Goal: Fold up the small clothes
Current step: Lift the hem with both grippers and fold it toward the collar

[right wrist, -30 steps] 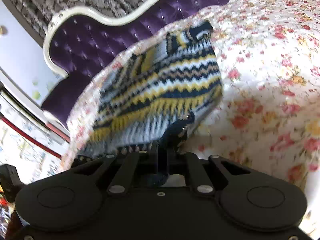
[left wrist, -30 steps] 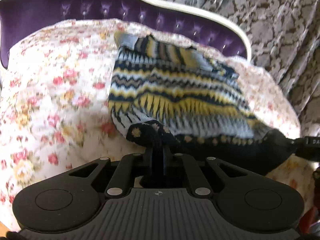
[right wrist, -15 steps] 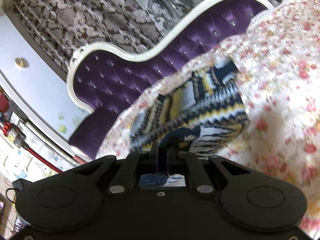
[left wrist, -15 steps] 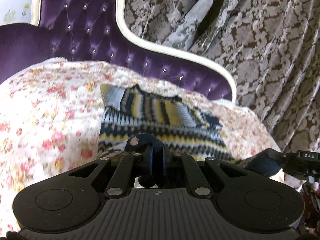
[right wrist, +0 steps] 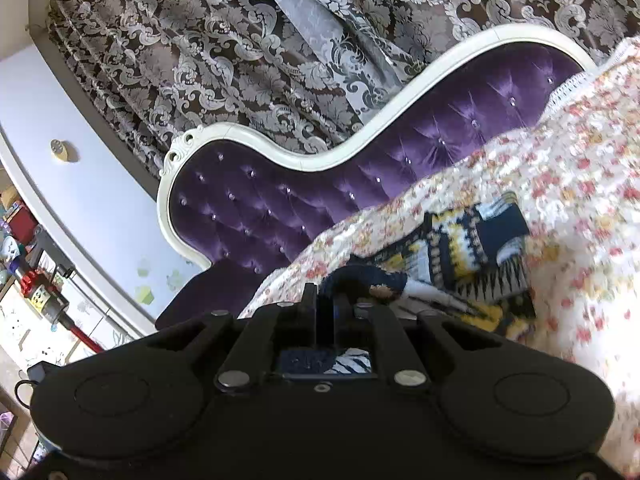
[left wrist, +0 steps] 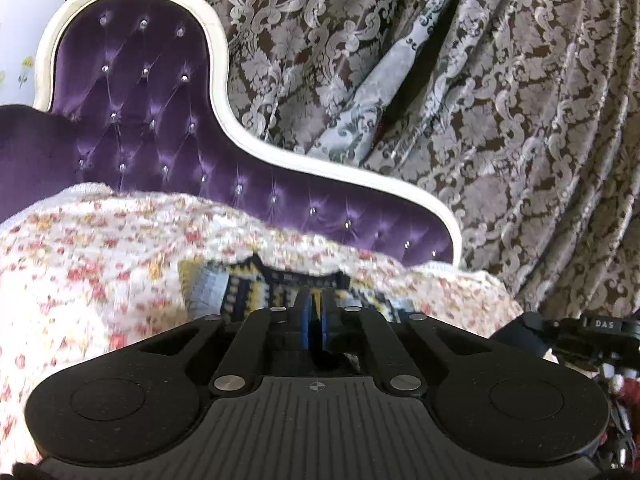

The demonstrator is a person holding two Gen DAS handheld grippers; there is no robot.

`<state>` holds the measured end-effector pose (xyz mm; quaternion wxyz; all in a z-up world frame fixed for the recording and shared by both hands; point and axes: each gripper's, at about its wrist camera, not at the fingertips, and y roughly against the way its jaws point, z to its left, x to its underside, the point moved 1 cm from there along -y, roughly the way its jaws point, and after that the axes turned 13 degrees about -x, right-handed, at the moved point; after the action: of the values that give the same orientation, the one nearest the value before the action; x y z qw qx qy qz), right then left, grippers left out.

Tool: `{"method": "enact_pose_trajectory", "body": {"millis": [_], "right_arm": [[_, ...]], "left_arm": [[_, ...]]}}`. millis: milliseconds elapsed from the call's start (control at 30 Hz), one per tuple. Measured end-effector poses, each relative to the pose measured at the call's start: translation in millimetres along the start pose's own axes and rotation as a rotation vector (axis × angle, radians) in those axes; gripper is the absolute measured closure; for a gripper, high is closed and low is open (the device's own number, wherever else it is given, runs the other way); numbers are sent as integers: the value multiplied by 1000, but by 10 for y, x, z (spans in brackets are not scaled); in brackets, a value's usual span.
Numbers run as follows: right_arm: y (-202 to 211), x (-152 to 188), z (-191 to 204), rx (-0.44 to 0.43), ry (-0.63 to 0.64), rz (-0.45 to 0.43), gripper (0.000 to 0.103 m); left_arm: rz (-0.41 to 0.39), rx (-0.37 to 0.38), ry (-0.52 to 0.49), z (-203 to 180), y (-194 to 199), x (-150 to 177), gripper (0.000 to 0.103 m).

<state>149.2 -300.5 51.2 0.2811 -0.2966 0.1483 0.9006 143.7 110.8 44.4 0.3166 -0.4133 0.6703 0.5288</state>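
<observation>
A small knitted sweater (right wrist: 464, 256) with navy, yellow, grey and white stripes lies on a floral bedspread (right wrist: 572, 200). In the left wrist view only a strip of the sweater (left wrist: 248, 292) shows above the gripper body. My left gripper (left wrist: 314, 300) is shut; the sweater's hem that it held in the earlier frames is hidden behind the fingers. My right gripper (right wrist: 326, 300) is shut on the sweater's navy hem, which bulges over the fingertips. The other gripper (left wrist: 560, 332) shows at the right edge of the left wrist view.
A purple tufted headboard with a white frame (left wrist: 160, 140) stands behind the bedspread (left wrist: 100, 264). Patterned brown and silver curtains (left wrist: 500, 100) hang behind it. Shelves with clutter (right wrist: 24, 280) are at the far left of the right wrist view.
Both grippers have carried the sweater's hem forward toward the headboard. The sweater now looks much shorter, doubled over itself. Both views have tilted up toward the curtains.
</observation>
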Motion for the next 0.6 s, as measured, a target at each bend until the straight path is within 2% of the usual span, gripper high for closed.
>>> {"method": "enact_pose_trajectory", "body": {"millis": [233,300,367,467,600], "right_arm": [[-304,-133,-309,36,-38,-7,88],[-335,-130,-394,42,-57,-15,88],[-350,-121,-455,54,-69,-21,88],[-381,-130,-537,76,-72,-12,88],[-385,-72,-619,142,-35,36,81]], "left_arm": [[-1,-30,-59,17,-329,-92,97],[17,-22,-77,69,-366,-4,86],[51,-10,-93,137,-384,116,59],[87,1,-124,234,-359,328,50],[133,-24,-195,313,-332,567,46]]}}
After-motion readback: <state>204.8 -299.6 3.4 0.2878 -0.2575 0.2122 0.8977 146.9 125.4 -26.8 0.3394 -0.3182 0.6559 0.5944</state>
